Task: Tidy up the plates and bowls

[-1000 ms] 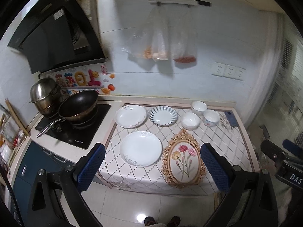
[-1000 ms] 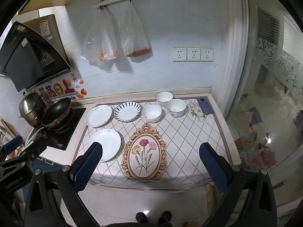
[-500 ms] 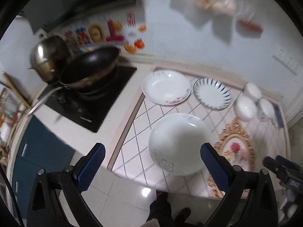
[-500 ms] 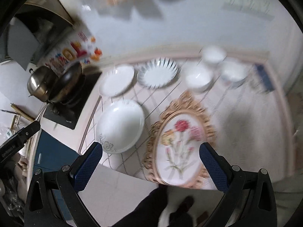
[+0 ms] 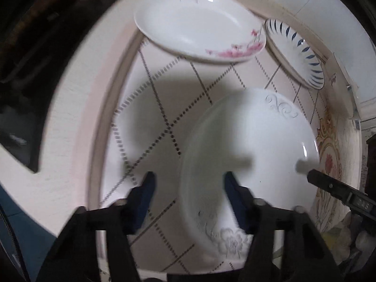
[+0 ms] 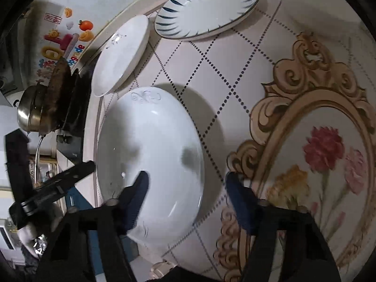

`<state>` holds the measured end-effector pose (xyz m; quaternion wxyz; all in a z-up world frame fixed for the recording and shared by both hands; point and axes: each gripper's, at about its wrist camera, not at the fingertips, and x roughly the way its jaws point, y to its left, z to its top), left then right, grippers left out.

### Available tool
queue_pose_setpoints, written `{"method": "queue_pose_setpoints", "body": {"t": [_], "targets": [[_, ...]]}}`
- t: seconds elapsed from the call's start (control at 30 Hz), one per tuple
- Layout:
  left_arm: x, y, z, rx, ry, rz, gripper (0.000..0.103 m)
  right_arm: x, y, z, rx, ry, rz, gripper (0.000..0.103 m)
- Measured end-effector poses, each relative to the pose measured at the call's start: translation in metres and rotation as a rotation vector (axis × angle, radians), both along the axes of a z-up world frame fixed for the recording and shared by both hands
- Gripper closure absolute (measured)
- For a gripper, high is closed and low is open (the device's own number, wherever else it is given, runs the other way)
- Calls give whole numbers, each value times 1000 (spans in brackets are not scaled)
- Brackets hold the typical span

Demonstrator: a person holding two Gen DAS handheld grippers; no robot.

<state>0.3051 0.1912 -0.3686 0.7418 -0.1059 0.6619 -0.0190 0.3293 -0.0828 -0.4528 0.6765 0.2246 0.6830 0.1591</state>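
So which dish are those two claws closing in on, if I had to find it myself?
Start at the big oval flower picture with the gold scrolled frame on the diamond-patterned counter cloth. Right beside it sits the large round white plate, at the counter's front edge. Unlike the pink-blossom plate and blue-dashed plate behind, it carries only faint grey scrollwork.

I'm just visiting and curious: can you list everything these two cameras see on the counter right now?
Big plate: one, white with faint grey flowers, front of the cloth, between both grippers.
Pink plate: one, white with pink blossoms, behind the big plate.
Blue plate: one, white with blue dashes, at the back.
Placemat: one, gold frame with red, pink and yellow flowers, beside the big plate.
Cloth: one, pale with dotted diamond lines, under everything.
Pot: one, steel, on the hob.
Wok: one, dark, next to the pot.
Left gripper: black with blue pads, straddling the big plate's rim, jaws just closing.
Right gripper: same, straddling the opposite rim, jaws just closing.
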Motion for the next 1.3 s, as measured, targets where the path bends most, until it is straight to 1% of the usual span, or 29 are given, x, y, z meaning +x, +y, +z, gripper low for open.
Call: {"method": "queue_pose_setpoints", "body": {"t": [0.03,0.07,0.1,0.17,0.23,0.33,0.47,0.63,0.8,0.87,1.0,1.3], "targets": [[1,-1,-4,-10,10,-6,70,2,2,-5,-4,8,-2,59],[3,-2,-7,-19,15,-12,73,3,4,-8,3,12,-7,75],[4,-3,-7,-20,12,-13,74,2,4,-9,1,18,-10,82],[2,-3,-5,-20,-4,-9,74,5,4,-15,4,28,-17,90],[-1,-3,-2,-22,-12,-5,74,5,5,-17,5,18,-21,90],[-5,-6,2,-7,-19,-5,74,5,8,-13,-7,-4,4,90],[-7,-19,6,10,-29,-10,74,4,10,-10,-9,-17,22,90],[-15,-42,21,11,-51,-26,74,0,-6,1,-2,-39,24,90],[-10,-68,31,-2,-65,-66,74,-6,-37,10,1,-51,-1,90],[-4,-71,30,-9,-69,-87,74,-8,-53,13,0,-54,-20,90],[3,-100,32,-21,-77,-125,74,-15,-88,18,-7,-55,-65,90],[18,-154,21,-46,-74,-163,74,-29,-158,15,-39,-42,-133,90]]}}
